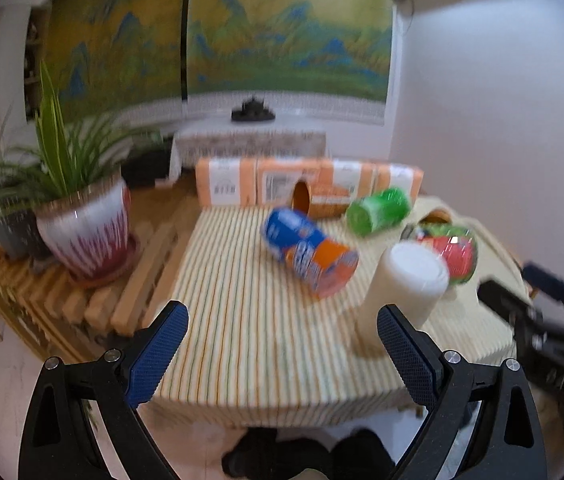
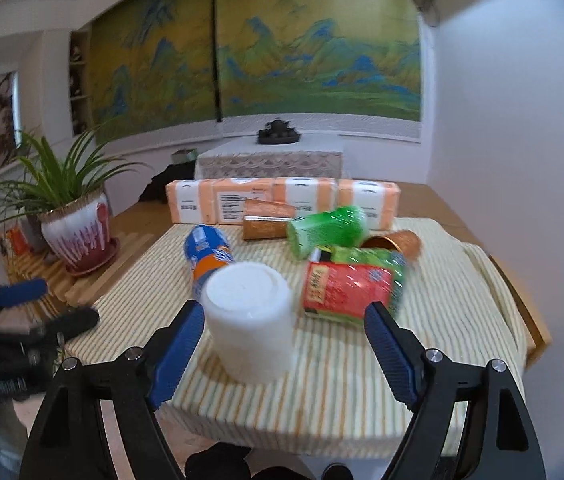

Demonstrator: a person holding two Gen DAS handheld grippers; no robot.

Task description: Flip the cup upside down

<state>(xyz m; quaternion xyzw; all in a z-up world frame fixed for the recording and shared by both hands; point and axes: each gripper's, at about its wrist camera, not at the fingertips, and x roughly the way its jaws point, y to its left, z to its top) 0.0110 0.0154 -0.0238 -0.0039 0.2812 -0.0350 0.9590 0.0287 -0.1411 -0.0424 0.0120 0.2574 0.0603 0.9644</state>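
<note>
Our right gripper (image 2: 282, 340) is spread wide and holds nothing; the white cup (image 2: 249, 320) stands upside down on the striped cloth (image 2: 342, 392) between its fingers. Our left gripper (image 1: 282, 344) gapes empty too. Beyond lie toppled cans (image 2: 346, 284).

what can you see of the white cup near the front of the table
The white cup is plain, matte and slightly translucent, like plastic or foam. It stands with a closed flat end facing up, a faint ring pressed into that end, so it looks upside down already. It rests on the striped cloth near the front edge, close in front of the blue and orange cup, which lies on its side. The open right tool sits around it without touching; whether it touches the cup behind is unclear.
</note>
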